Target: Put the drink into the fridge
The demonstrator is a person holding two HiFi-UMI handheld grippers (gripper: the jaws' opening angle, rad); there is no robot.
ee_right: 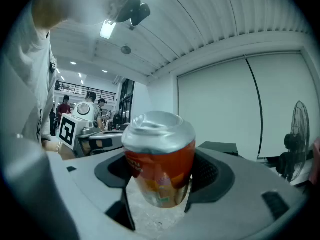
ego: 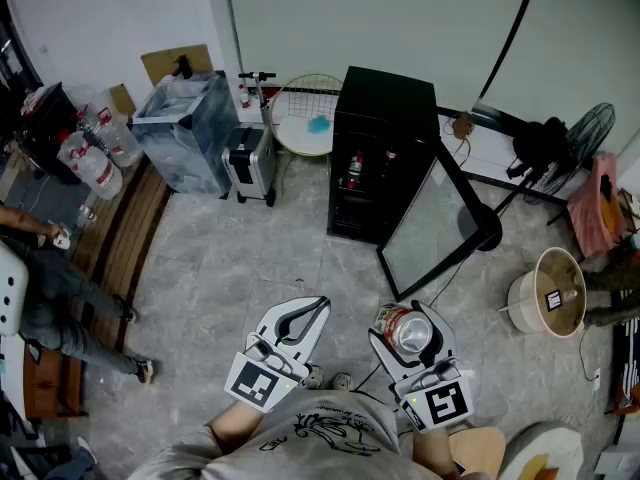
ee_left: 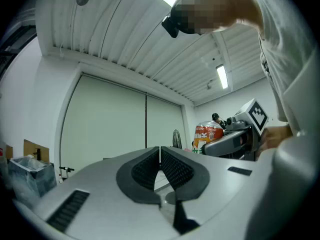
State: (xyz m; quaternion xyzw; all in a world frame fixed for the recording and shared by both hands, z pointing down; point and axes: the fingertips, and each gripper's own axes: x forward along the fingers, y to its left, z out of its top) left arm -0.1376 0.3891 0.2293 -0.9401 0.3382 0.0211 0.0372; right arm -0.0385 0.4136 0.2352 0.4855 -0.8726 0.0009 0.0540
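So, quick rundown. The drink can (ego: 405,330) sits right between the jaws of the right gripper (ego: 410,316), down around 5 o'clock in the head view. In the right gripper view the can (ee_right: 160,164) fills the gap of the right gripper (ee_right: 162,176). The dark pads press on it from 9 and 3 o'clock, so it's clamped. The silver top faces up and the red-orange label faces the camera. The can looks roughly upright, maybe leaning a touch. Its bottom hangs clear above the grey floor (ego: 250,268).

The left gripper (ego: 320,306) is at about 9 o'clock from the can, near it but not touching. Its own view shows the left gripper (ee_left: 160,159) with both ribbed pads meeting at the tips and nothing between them, so it's closed and empty. From there the can (ee_left: 207,133) shows up at roughly 2 o'clock.

The fridge (ego: 385,108) is the black one at about 12 o'clock from the can, well apart from it. Its glass door (ego: 430,228) is swung wide open toward the grippers. A couple of bottles (ego: 353,168) are already on a shelf inside, though they're too small to read. A fan (ego: 590,133) stands off at 2 o'clock.
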